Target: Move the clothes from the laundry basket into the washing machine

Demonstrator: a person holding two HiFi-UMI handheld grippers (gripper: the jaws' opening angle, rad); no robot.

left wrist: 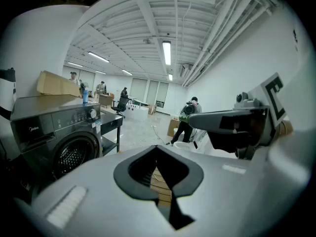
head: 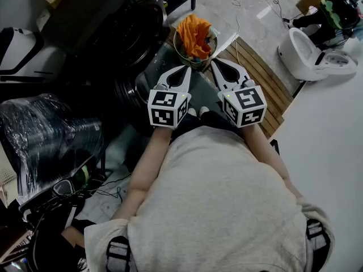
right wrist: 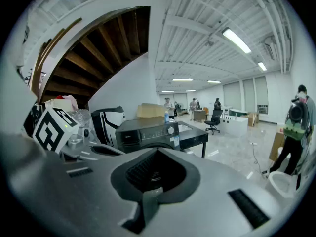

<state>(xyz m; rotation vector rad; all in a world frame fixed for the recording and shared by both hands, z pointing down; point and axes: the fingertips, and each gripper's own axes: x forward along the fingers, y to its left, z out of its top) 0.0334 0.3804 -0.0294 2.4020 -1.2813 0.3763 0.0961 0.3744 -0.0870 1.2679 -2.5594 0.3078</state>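
Note:
A round laundry basket stands on the floor in front of me, with orange clothes heaped in it. The dark front-loading washing machine is to its left; it also shows in the left gripper view and the right gripper view. My left gripper hangs just short of the basket's near rim, shut and empty. My right gripper is level with it on the right, also shut with nothing in it. From its own camera each gripper, left and right, shows closed jaws.
A slatted wooden pallet lies right of the basket. A white floor appliance sits at the far right. A plastic-wrapped black bundle and loose cables crowd the left. A person with a backpack stands farther down the room.

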